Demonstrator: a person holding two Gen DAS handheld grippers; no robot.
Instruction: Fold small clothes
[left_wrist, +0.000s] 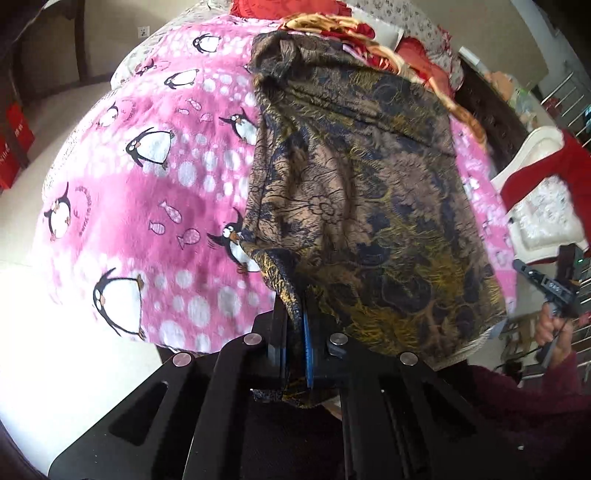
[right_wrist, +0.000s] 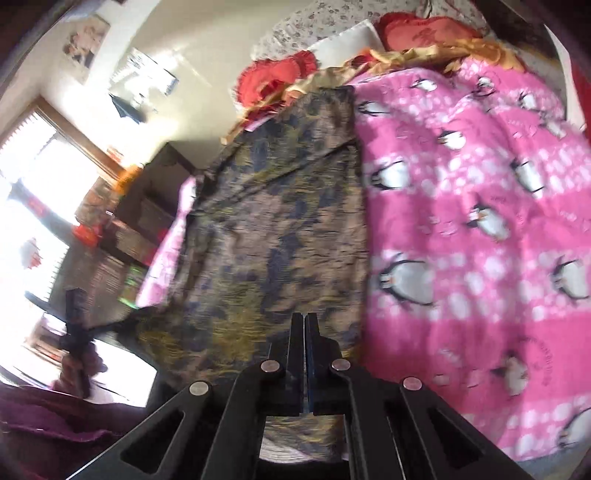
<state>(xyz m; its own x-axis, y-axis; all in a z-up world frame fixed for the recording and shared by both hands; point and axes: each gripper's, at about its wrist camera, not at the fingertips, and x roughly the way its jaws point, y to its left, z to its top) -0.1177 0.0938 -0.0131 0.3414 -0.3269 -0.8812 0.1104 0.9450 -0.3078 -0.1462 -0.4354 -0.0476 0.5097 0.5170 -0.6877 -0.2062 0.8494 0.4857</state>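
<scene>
Both jaws clamp the patterned garment (left_wrist: 354, 192) – spread over a pink penguin blanket (left_wrist: 140, 192) on the bed.

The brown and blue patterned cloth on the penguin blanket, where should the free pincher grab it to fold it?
Probably the near bottom hem of the patterned cloth, next to the right gripper, coming from the bed's near edge. The left gripper is pinching one near corner, lifting it off the pink penguin blanket; the other near end lies flat and reachable. The right gripper is shut with nothing visibly between its fingers.

A home bedroom: penguin blanket (left_wrist: 147, 192) over a bed, red cushions (right_wrist: 275, 75).
</scene>
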